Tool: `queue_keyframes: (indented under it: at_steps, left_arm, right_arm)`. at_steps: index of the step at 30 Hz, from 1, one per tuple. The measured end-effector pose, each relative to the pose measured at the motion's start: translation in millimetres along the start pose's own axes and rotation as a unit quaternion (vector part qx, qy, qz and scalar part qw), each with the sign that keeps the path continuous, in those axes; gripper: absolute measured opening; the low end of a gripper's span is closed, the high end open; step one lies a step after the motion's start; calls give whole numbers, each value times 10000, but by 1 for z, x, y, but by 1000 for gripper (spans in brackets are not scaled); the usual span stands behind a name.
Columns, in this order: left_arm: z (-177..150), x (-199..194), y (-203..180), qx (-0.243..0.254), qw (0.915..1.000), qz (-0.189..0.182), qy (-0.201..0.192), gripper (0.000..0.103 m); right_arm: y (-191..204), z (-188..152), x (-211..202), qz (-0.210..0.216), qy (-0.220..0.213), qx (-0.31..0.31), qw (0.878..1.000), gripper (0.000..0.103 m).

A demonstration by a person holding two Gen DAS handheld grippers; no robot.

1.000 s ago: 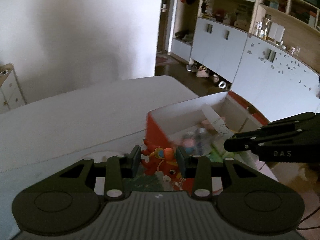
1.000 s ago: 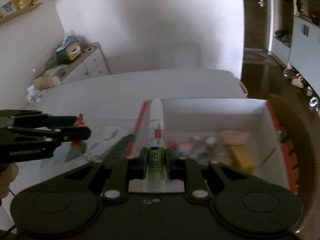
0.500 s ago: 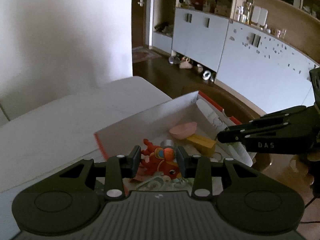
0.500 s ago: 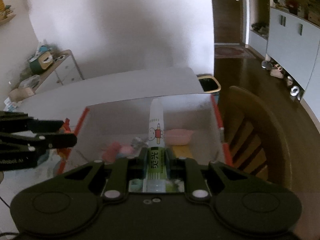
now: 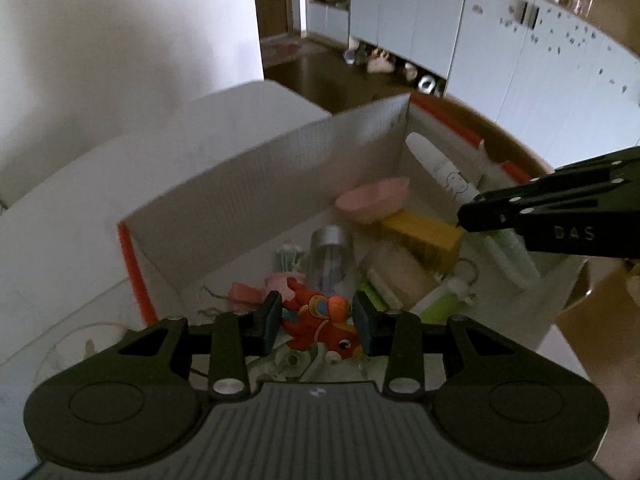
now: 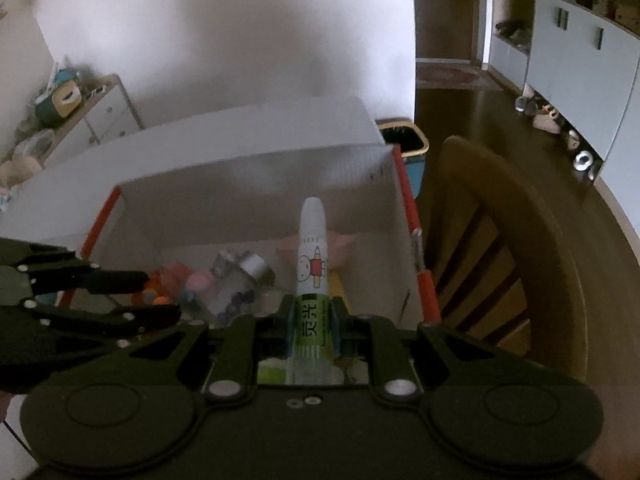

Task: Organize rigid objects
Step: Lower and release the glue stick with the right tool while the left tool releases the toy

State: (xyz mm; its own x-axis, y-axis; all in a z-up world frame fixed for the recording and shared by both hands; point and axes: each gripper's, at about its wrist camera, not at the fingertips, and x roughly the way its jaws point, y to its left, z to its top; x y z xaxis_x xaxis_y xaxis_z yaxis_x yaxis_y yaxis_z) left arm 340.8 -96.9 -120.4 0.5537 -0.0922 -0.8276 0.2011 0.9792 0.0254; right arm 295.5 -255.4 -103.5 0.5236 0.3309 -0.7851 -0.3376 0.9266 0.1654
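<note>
My left gripper (image 5: 318,322) is shut on a red cartoon fish toy (image 5: 320,320), held over the near end of an open white box with orange edges (image 5: 272,168). My right gripper (image 6: 313,322) is shut on a white and green glue stick (image 6: 313,264) whose cap points into the same box (image 6: 256,184). In the left wrist view the right gripper (image 5: 468,216) comes in from the right above the box with the glue stick (image 5: 440,168) in it. The left gripper (image 6: 160,296) shows at the left edge of the right wrist view.
Inside the box lie a pink bowl (image 5: 374,198), a yellow block (image 5: 420,232), a clear jar with a silver lid (image 5: 330,260), a green tube (image 5: 440,298) and small pink pieces. A wooden chair (image 6: 500,264) stands right of the box, a bin (image 6: 402,140) beyond it.
Both grippers moved forward and down over the box, each keeping its hold. The box interior now fills more of both views.
</note>
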Motion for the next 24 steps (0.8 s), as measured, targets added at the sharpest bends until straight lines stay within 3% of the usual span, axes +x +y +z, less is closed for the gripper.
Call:
queue_keyframes:
  at_steps: [13,24]
  left_arm:
    - [-3,37,-8,136,9985,-38,533,38]
    - [-1,49,-7,102,9948,-70,1014,38]
  right_arm:
    - [8,-9,24,-89,393,-240,9989,17]
    - [10,-12,27,-139,424,-319,9985,23]
